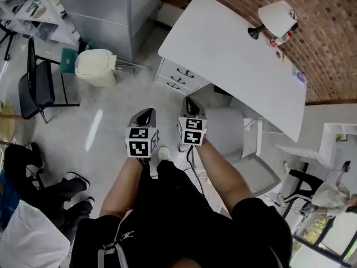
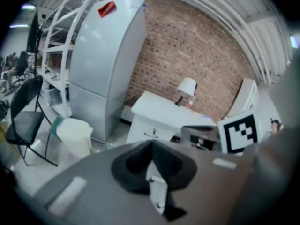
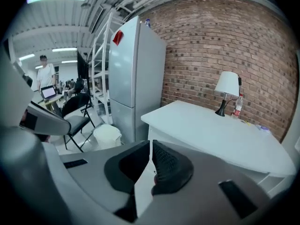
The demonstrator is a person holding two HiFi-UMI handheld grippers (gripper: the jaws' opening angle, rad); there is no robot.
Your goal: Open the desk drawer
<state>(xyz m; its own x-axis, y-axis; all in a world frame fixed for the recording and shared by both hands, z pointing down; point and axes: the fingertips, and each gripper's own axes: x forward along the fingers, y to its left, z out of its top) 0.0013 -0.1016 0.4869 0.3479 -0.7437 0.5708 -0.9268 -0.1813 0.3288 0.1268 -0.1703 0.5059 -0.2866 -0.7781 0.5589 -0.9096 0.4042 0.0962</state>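
While left gripper [image 1: 147,112], right gripper [image 1: 191,100] fingers [image 3: 167,166] together, empty, chair [image 1: 230,128] beside desk drawers [image 1: 179,76].

Open floor [image 1: 129,96] leads to the desk drawers [image 1: 179,77], between bin [image 1: 96,67] and chair [image 1: 226,130].

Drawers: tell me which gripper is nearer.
Right. The right gripper is almost straight in front of the drawers, short of them; the left gripper is farther back, off to their left.
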